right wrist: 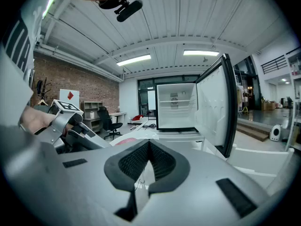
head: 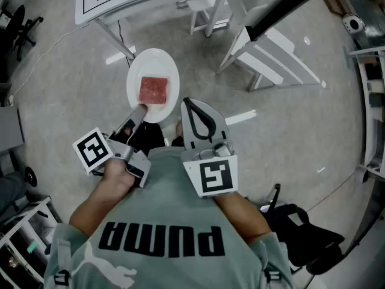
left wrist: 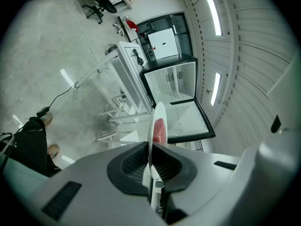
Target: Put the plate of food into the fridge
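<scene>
The left tool is held in the person's left hand, with its marker cube facing up at the near end. Its jaws are at a narrow setting and clamped on the near rim of the white plate.

The plate extends ahead of the tool, away from the person, face up above the floor. A square slab of red food lies on the plate, just beyond the jaw tips and not touching them.

In the left gripper view, the plate shows edge-on between the two ribbed pads of the left tool, and both pads press on it. The food sits on the face of the plate past the pads. The fridge stands farther ahead, well apart from the plate.

The right tool lies just beside the right rim of the plate. It does not grip the plate.

In the right gripper view, the jaws of the right tool meet at their tips, with nothing between them. The fridge stands ahead on a white desk, and its door is swung open to the right.
</scene>
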Demonstrator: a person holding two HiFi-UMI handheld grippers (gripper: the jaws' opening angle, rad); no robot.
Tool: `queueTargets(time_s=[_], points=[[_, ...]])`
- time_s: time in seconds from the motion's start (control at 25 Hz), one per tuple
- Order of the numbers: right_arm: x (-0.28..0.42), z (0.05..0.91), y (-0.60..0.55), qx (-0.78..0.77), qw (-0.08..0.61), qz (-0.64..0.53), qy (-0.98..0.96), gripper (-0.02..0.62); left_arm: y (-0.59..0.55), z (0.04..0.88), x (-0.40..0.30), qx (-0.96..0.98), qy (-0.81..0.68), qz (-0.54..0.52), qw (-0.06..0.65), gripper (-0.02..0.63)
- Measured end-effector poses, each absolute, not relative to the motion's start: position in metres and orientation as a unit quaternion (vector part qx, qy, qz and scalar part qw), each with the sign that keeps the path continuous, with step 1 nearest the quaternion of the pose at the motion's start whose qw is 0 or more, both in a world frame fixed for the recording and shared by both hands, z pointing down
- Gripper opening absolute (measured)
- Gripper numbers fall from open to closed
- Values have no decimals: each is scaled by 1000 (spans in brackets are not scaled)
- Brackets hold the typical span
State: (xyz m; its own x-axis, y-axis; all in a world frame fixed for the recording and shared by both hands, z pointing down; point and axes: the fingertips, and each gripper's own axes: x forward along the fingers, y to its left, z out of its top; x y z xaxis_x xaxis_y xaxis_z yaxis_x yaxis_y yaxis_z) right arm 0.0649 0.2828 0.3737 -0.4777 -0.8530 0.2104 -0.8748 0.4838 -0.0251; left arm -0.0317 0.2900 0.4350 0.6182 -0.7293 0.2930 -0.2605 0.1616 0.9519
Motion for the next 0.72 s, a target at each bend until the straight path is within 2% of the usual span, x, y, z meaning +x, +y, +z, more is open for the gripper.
queueTargets(time_s=[0.72], points=[[75,374,287,506,73,72,-857,5,295,433,-22,625,-398,-179,647,23]])
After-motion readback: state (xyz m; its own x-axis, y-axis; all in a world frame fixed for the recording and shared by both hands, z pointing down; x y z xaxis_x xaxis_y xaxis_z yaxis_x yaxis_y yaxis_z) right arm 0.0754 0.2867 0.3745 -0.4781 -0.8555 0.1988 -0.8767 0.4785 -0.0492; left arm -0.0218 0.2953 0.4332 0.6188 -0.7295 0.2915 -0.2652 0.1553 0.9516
